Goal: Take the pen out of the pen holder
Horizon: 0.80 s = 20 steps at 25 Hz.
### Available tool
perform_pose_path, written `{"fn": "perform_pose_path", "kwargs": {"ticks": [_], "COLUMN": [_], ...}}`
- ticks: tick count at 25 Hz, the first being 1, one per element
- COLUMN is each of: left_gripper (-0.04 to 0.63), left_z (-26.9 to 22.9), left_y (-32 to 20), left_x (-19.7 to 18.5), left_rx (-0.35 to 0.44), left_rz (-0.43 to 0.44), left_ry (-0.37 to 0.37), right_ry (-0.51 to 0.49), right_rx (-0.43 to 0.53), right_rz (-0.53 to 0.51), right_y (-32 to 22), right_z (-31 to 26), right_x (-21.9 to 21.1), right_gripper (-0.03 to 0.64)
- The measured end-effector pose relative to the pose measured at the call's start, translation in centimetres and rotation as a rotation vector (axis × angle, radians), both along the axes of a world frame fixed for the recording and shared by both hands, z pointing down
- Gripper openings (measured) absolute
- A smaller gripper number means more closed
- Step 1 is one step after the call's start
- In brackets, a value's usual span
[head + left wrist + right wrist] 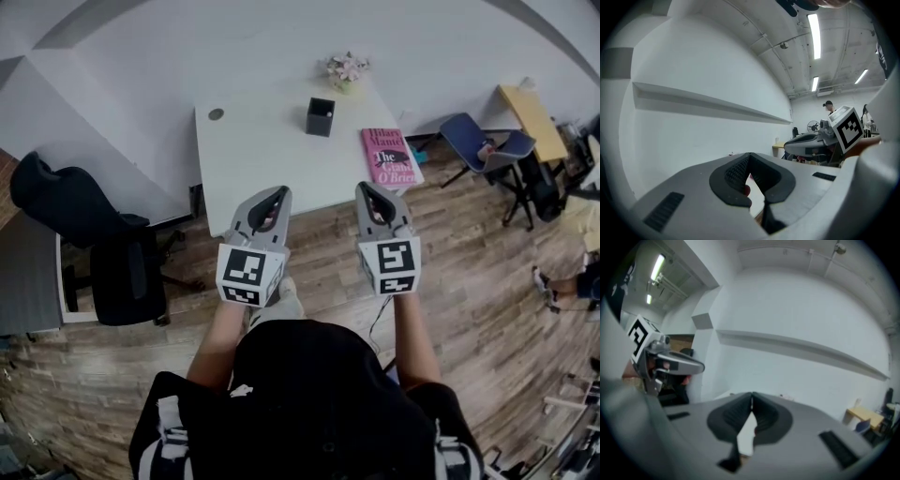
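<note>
Wood-plank floor (469, 281), across the near and right part of the scene. White table (262, 150), far centre, against a white wall. Black office chair (108, 248), left of the table, on the floor. Blue chair (483, 139), right of the table, with a yellow desk (531, 120) beyond it. Left gripper (280, 194), held low over the table's near edge, left of centre; its own view has the jaws (749, 157) brought together at the tips with nothing between them. Right gripper (367, 189), just right of it at about the same height, well apart from the table items; jaws (751, 397) likewise meeting at the tips, empty. Pink book (388, 156), flat on the table's near right corner. Black pen holder (320, 117), upright, far centre-right of the table, left of the book and apart from it; the pen inside is too small to make out. Small flower pot (346, 71), at the far edge beyond the holder.
</note>
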<state>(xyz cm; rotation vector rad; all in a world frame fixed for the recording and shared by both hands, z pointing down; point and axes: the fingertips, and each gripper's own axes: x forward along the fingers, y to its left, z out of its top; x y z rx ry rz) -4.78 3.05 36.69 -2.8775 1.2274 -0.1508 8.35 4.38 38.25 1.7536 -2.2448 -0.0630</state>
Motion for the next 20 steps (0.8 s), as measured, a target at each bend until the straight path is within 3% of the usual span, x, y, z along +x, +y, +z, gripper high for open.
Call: {"fn": "perform_pose_path", "kwargs": {"ticks": [10, 20], "left_gripper": [0.020, 0.020], "left_z": [0.9, 2.8], "left_y": [-9.6, -15.4], "left_x": [-1.4, -2.3], "left_rx": [-0.035, -0.079], "left_rz": [0.032, 0.063], "left_ry": [0.013, 0.008], "right_ry": [0.019, 0.020], "right_rx": [-0.034, -0.095], "right_rz": [0.023, 0.031], "right_y": [-9.5, -15.7], "right_z": [0.5, 3.0], "right_x": [-1.6, -2.9], "right_gripper": [0.032, 0.032]}}
